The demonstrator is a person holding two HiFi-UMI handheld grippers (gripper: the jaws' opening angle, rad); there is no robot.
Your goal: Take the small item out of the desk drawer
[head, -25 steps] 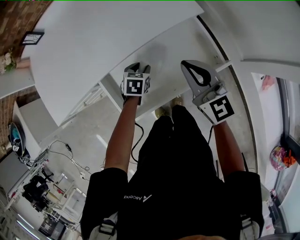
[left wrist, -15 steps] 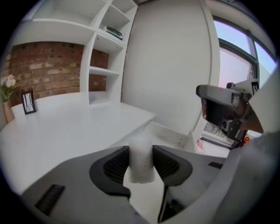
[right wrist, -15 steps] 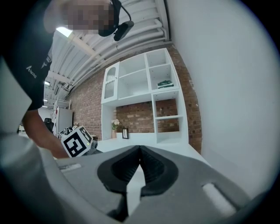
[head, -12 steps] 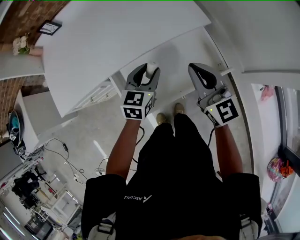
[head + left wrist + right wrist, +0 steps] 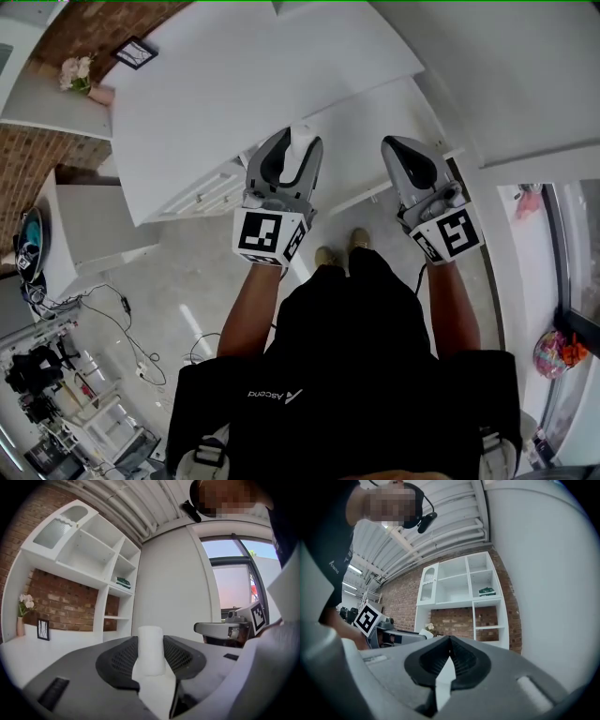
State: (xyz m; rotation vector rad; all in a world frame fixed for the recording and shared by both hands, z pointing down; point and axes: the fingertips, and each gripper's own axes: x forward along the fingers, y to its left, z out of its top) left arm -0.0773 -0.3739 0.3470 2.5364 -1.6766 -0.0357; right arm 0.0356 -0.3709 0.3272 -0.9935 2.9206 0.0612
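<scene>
My left gripper (image 5: 298,141) is held up over the front edge of the white desk (image 5: 234,75), shut on a small white cylinder (image 5: 302,146). In the left gripper view the cylinder (image 5: 151,654) stands upright, pinched between the two dark ribbed pads (image 5: 123,660). My right gripper (image 5: 396,147) hangs beside it to the right, shut, with nothing between its fingers; its pads meet in the right gripper view (image 5: 450,644). White drawer fronts (image 5: 208,192) show under the desk at the left; I cannot tell whether one stands open.
A white shelf unit (image 5: 89,559) stands against a brick wall, with a small picture frame (image 5: 136,52) and flowers (image 5: 77,73) on a side ledge. Cables (image 5: 117,309) trail over the floor at the left. The person's feet (image 5: 339,251) are close to the desk. A window (image 5: 234,578) lies to the right.
Both grippers have risen toward the head camera. The left one came up from the desk's edge with the white cylinder showing between its jaws.
</scene>
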